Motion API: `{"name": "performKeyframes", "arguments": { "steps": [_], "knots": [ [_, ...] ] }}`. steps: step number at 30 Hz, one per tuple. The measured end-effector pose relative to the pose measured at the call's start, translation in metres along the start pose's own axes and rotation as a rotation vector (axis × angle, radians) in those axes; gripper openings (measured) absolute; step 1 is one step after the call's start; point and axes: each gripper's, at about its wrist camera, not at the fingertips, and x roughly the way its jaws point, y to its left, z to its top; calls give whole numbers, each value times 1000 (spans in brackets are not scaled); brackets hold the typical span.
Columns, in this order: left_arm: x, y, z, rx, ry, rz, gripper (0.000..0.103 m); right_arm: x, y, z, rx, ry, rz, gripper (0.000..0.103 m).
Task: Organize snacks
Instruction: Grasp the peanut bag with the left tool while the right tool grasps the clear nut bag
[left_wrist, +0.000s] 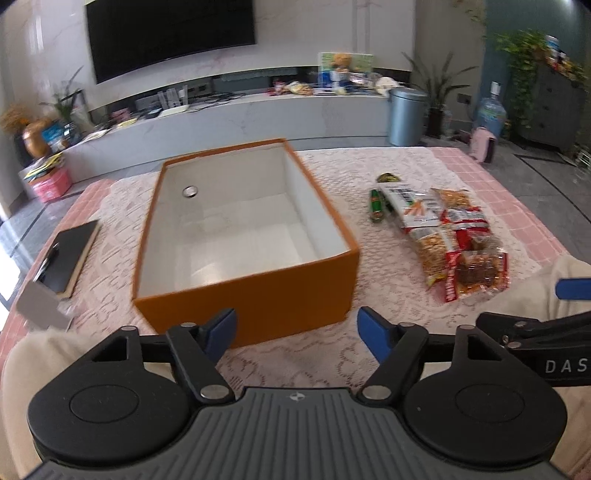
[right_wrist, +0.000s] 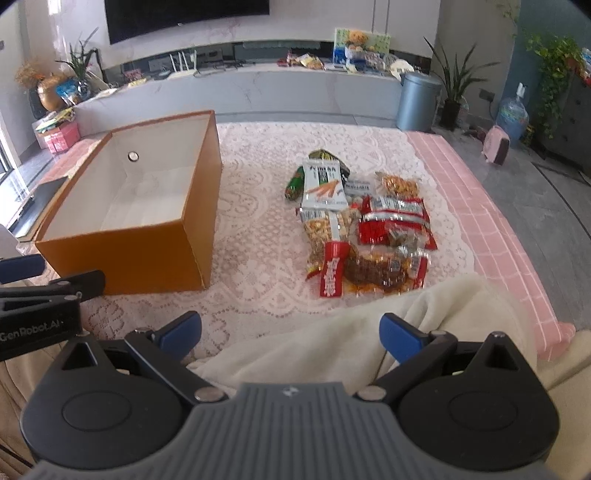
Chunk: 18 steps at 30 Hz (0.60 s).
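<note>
Your left gripper (left_wrist: 295, 328) has its jaws spread wide with nothing between them, hovering low over the lace cloth (left_wrist: 321, 354) just before the near wall of the orange box (left_wrist: 258, 299). Your right gripper (right_wrist: 290, 334) is likewise released and holds nothing; a cream blanket (right_wrist: 332, 343) lies under it. The box sits open, white inside, no snacks in it. The snacks (right_wrist: 362, 229) lie in a loose overlapping pile on the cloth to the right of the box, apart from it. A black notebook (left_wrist: 70, 254) lies left of the box with a pen (left_wrist: 48, 258) on it.
</note>
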Motion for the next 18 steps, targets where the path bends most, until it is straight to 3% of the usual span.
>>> {"name": "performKeyframes", "arguments": {
  "steps": [3, 6, 9, 13, 18],
  "knots": [
    [7, -8, 10, 25, 16, -63, 67, 3, -10, 4, -21, -12, -29, 99],
    [17, -17, 25, 43, 50, -146, 46, 8, -30, 11, -15, -15, -41, 82],
    [33, -33, 40, 73, 100, -237, 34, 16, -56, 22, 17, -6, -40, 80],
    [59, -58, 61, 93, 181, -359, 34, 37, -88, 43, 62, 61, -33, 65],
    [99, -89, 86, 101, 325, -428, 37, 76, -126, 65, 128, 205, -19, 60]
  ]
}}
